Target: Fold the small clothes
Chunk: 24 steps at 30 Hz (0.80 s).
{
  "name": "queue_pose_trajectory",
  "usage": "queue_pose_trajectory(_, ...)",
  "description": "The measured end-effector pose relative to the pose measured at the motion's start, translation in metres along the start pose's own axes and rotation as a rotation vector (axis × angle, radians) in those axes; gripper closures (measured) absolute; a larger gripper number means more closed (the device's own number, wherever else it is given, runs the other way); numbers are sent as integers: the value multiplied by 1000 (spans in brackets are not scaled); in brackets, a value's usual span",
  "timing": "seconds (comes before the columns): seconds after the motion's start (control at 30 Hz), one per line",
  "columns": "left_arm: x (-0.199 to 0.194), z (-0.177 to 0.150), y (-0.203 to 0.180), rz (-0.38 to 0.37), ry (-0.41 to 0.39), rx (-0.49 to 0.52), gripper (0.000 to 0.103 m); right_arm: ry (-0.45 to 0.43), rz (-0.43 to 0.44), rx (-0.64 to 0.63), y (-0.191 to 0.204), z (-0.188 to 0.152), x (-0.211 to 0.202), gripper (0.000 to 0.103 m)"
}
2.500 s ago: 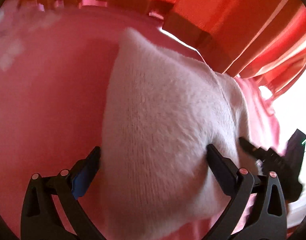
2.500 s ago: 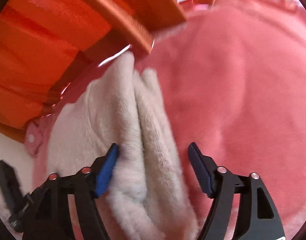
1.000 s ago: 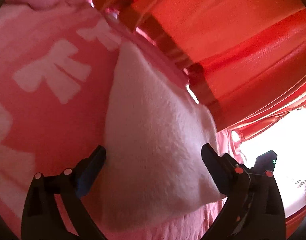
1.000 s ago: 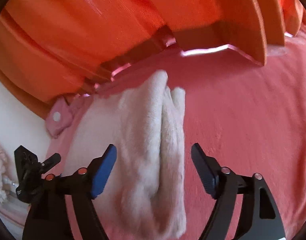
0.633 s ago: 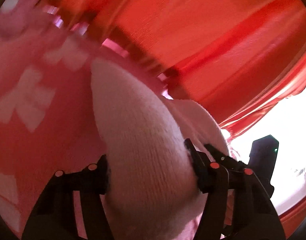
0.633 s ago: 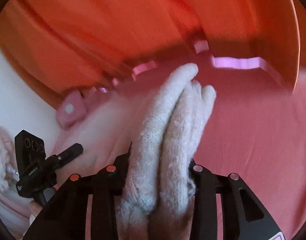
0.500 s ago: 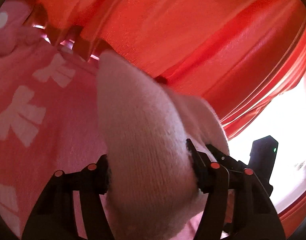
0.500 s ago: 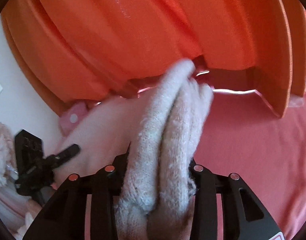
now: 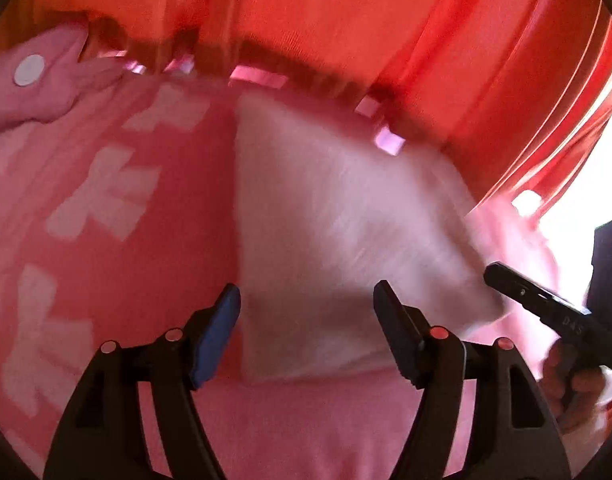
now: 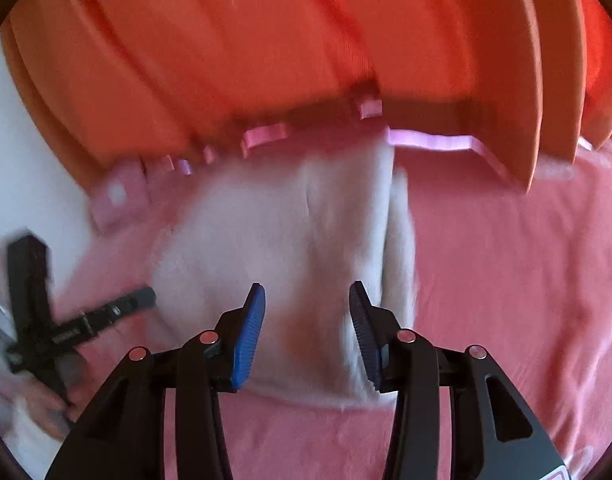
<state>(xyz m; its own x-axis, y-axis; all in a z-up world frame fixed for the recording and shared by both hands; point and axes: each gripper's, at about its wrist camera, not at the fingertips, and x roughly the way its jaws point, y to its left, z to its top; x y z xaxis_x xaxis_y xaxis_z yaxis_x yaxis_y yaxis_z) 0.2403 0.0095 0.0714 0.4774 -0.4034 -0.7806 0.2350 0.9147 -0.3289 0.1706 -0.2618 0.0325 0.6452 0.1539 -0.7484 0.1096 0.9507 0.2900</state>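
Behind pink bedding (image 9: 306, 432) — orange curtains (image 10: 266, 48) hang.

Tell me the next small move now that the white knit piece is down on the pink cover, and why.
Probably back both away. The left hand-held gripper and right hand-held gripper have just been shifting their jaws and now stand open, nothing pinched. The white knit garment lies flat and folded on the pink bed cover.

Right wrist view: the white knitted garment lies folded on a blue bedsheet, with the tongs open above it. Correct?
Not quite. The white knitted garment lies on a pink bedsheet, not blue, as the right wrist view shows. The right tongs are open above it.
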Motion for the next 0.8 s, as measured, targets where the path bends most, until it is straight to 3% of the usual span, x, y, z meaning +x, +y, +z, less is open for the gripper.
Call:
queue_pose_trajectory(0.03, 11, -10, 4, 48, 45, 2, 35, 13, -5, -3, 0, -8, 8, 68)
queue_pose_trajectory(0.07, 18, -23, 10, 62, 74, -8, 35, -53, -10, -34, 2, -19, 4, 68)
queue_pose_trajectory(0.17, 13, -36, 7, 93, 27, 35, 34, -60, -106, -116, 18, -21, -9, 68)
queue_pose_trajectory(0.27, -3, -45, -1, 120, 12, 30, 36, -129, -101, -55, 20, -29, -33, 67)
queue_pose_trajectory(0.33, -15, -54, -9, 145, -15, 41, 35, -190, -118, -19, 16, -48, -51, 61)
queue_pose_trajectory(0.4, -25, -72, -19, 189, -46, 72, 22, -252, -149, 19, 11, -75, -63, 42)
queue_pose_trajectory(0.47, -32, -92, -26, 241, -91, 94, 15, -283, -202, 13, 12, -92, -60, 41)
queue_pose_trajectory(0.53, -35, -102, -33, 268, -111, 97, 11, -271, -264, 7, 14, -106, -56, 39)
queue_pose_trajectory(0.63, -32, -117, -34, 299, -113, 66, 8, -259, -229, 49, 14, -120, -56, 35)
queue_pose_trajectory(0.7, -29, -124, -30, 278, -109, 9, 8, -260, -225, 45, 20, -126, -51, 28)
queue_pose_trajectory(0.8, -34, -128, -35, 302, -166, 22, 6, -214, -251, -3, 32, -128, -38, 28)
